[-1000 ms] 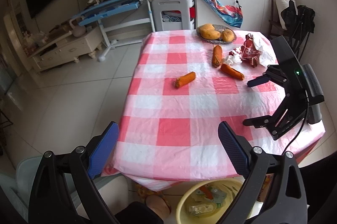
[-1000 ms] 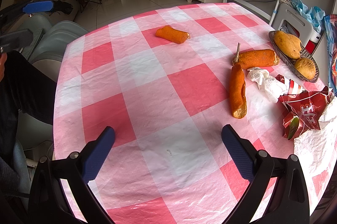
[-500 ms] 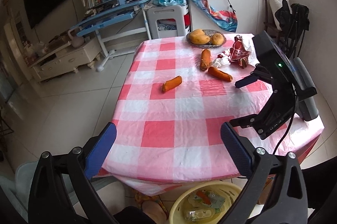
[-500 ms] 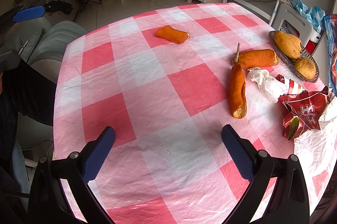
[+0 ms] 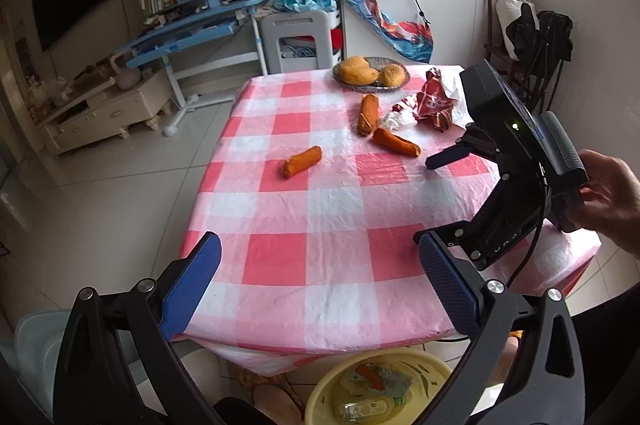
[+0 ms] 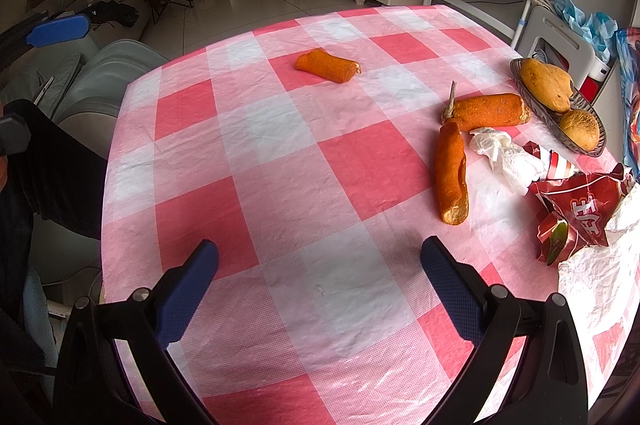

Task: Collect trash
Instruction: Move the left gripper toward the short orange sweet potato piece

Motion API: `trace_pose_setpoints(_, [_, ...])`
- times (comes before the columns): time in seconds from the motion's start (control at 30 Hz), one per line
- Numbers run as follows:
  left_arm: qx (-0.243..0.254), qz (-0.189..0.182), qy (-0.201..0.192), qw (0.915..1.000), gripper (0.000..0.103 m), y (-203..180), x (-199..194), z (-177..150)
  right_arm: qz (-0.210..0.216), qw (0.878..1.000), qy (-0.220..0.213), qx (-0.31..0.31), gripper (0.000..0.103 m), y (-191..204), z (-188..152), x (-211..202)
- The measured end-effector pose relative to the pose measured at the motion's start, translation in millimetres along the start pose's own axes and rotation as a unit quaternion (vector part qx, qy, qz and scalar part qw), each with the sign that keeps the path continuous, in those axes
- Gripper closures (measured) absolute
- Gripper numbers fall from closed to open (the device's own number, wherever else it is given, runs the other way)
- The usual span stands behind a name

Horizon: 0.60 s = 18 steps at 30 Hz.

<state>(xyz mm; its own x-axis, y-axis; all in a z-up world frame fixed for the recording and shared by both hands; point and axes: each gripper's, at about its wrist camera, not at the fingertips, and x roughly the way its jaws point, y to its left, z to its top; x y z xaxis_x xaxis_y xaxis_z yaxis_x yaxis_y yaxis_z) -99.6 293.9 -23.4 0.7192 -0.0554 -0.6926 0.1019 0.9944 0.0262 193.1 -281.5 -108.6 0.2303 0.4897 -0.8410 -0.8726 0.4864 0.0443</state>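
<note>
Left wrist view: the left gripper hovers off the near edge of the checked surface, fingers spread and empty. Below it on the floor, a yellow basin holds scraps (a carrot piece and a bottle among them). The right gripper shows its fingers spread too.

Right wrist view: the red wrapper and crumpled tissue lie at the surface's right, beside a bowl holding mangoes.

Left claw agape; right claw agape, apparently empty.
</note>
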Motion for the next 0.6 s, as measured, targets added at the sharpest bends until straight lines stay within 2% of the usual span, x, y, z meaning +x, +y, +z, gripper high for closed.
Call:
trace_pose_setpoints(0.23, [-0.007,-0.013,0.011,0.9998,0.007,91.6,-0.6,-22.9,0.000,1.000,0.000,0.000,0.006,-0.1,-0.2,0.0])
trace_pose_setpoints(0.3, [-0.005,-0.014,0.011,0.9998,0.007,67.3,5.3,-19.7,-0.003,1.000,0.000,0.012,0.006,-0.3,-0.3,-0.1])
trace_pose_setpoints(0.33, [-0.004,-0.014,0.011,0.9998,0.007,76.5,5.5,-22.1,-0.014,1.000,0.000,0.028,0.006,0.1,-0.5,-0.3])
trace_pose_setpoints(0.37, [-0.003,-0.014,0.011,0.9998,0.007,63.6,6.7,-21.2,-0.031,0.998,0.001,0.049,0.006,2.3,-1.3,-1.1])
trace_pose_setpoints(0.4, [-0.001,-0.014,0.011,0.9998,0.007,83.5,6.1,-25.6,-0.043,0.997,0.003,0.068,0.006,3.8,-1.1,-1.5])
trace_pose_setpoints(0.47, [0.004,-0.015,0.012,0.9998,0.007,93.9,6.1,-31.6,-0.060,0.994,0.012,0.089,0.006,5.1,3.6,1.3])
trace_pose_setpoints(0.5, [0.006,-0.016,0.012,0.9998,0.007,114.5,4.8,-36.6,-0.063,0.993,0.023,0.095,0.006,5.5,6.9,2.5])
trace_pose_setpoints(0.6, [0.007,-0.011,0.013,0.9998,0.007,111.9,9.8,-34.9,-0.095,0.988,0.046,0.111,0.007,9.7,11.1,-2.7])
